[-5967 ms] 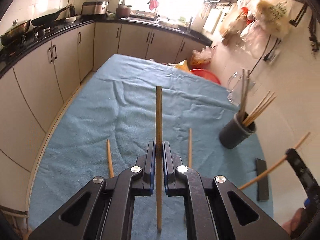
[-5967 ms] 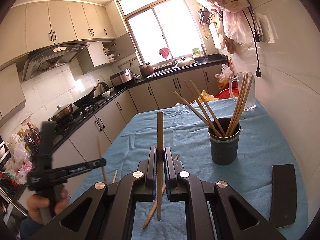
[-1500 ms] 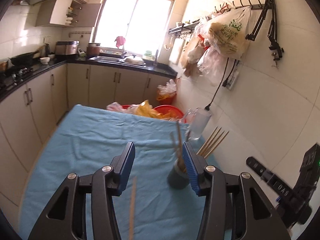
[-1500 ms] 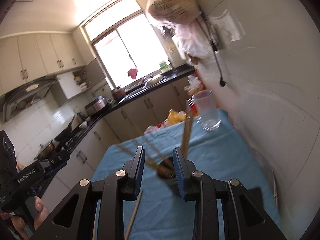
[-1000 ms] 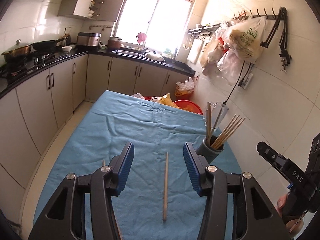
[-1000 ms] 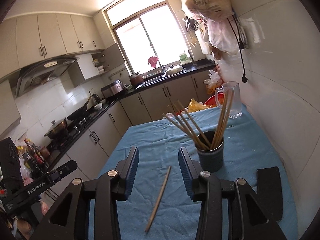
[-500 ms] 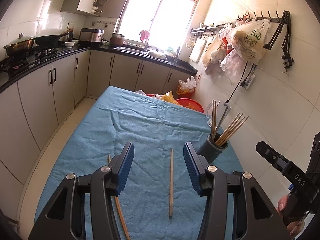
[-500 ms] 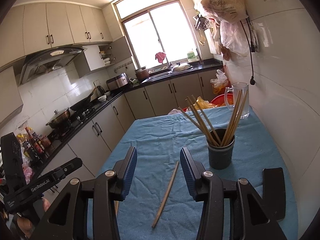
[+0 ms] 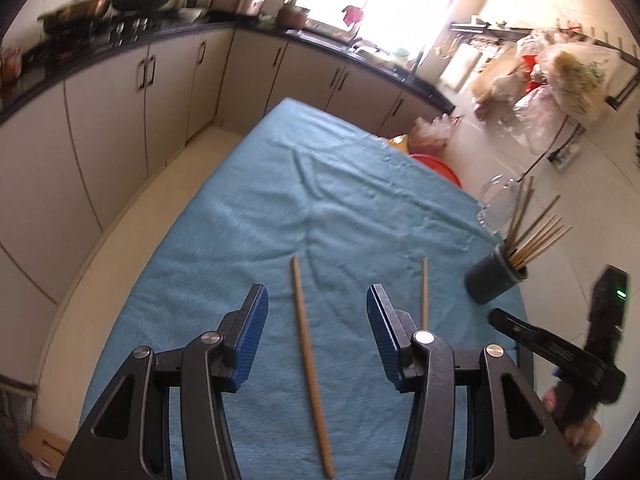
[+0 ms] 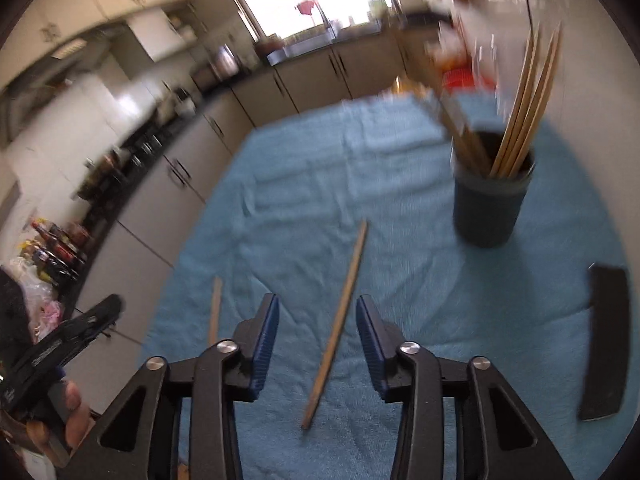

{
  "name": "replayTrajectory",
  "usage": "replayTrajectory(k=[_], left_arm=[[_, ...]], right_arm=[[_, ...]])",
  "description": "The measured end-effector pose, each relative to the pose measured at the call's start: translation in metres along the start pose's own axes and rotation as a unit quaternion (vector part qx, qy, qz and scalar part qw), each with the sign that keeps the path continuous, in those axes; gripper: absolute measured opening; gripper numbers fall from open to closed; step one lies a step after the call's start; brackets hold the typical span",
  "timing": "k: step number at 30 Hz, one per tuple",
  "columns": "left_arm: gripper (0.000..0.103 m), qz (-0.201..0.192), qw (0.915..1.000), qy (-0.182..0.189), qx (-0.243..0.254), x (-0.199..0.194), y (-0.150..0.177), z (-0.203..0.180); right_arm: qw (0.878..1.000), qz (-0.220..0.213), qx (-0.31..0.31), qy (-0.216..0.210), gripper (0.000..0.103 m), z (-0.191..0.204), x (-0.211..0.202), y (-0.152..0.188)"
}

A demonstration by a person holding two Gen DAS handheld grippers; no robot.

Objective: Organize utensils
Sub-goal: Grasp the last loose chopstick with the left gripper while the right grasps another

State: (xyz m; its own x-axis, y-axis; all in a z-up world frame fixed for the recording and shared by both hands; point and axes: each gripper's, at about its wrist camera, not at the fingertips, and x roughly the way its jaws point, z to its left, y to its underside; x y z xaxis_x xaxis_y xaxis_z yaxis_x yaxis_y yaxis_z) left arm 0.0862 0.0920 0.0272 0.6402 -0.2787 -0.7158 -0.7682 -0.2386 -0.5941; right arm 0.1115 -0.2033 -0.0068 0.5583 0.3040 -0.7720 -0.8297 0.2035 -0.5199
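Scene: a table under a blue cloth in a kitchen, with two loose wooden chopsticks and a dark holder.
Step in hand: approach for the next pick-up; both grippers are lowered over the cloth, each lined up on its own chopstick.
Left gripper: jaws released and wide, nothing touched; the left chopstick lies on the cloth in the gap between them, pointing away from the camera.
Right gripper: jaws have just been closing, yet the pads are clear of the wood; the right chopstick lies slanted between them, flat on the cloth. This view is blurred.
Task's things: the chopstick holder stands upright at the cloth's right side, well beyond both grippers, already bearing a bundle of chopsticks.
Other items: a flat black object lies on the cloth near the holder; a clear glass mug stands behind it.
Next move, as judged: sink each gripper until the pads flank the stick, clench near its middle, lift, then tip it upright into the holder.
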Motion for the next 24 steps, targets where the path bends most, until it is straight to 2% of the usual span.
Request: replayTrajectory(k=[5,8,11,13,17,19,20,24], left_arm=[[0.05,0.017,0.9998,-0.004,-0.002,0.015,0.005,0.011],[0.05,0.023,0.9997,-0.007,-0.002,0.021,0.007,0.018],[0.05,0.033,0.9994,-0.01,-0.007,0.028,0.008,0.026],[0.05,0.037,0.9992,-0.014,-0.01,0.032,0.009,0.032],[0.049,0.046,0.9986,-0.02,-0.017,0.041,0.009,0.04],[0.049,0.057,0.998,-0.023,-0.018,0.048,0.009,0.04],[0.049,0.062,0.9976,-0.024,-0.018,0.051,0.009,0.04],[0.049,0.088,0.9956,-0.029,-0.014,0.068,0.01,0.031]], right_arm=[[0.997,0.065,0.006,0.043,0.03,-0.004,0.066,-0.019],[0.995,0.086,0.006,0.058,0.029,-0.004,0.093,-0.026],[0.991,0.104,0.003,0.089,0.029,-0.003,0.118,-0.031],[0.989,0.094,-0.006,0.11,0.026,-0.001,0.12,-0.034],[0.985,0.103,-0.037,0.135,0.023,0.01,0.128,-0.035],[0.981,0.107,-0.058,0.149,0.017,0.016,0.129,-0.033],[0.982,0.108,-0.06,0.145,0.01,0.016,0.128,-0.032],[0.989,0.109,-0.034,0.095,0.007,0.009,0.12,-0.025]])
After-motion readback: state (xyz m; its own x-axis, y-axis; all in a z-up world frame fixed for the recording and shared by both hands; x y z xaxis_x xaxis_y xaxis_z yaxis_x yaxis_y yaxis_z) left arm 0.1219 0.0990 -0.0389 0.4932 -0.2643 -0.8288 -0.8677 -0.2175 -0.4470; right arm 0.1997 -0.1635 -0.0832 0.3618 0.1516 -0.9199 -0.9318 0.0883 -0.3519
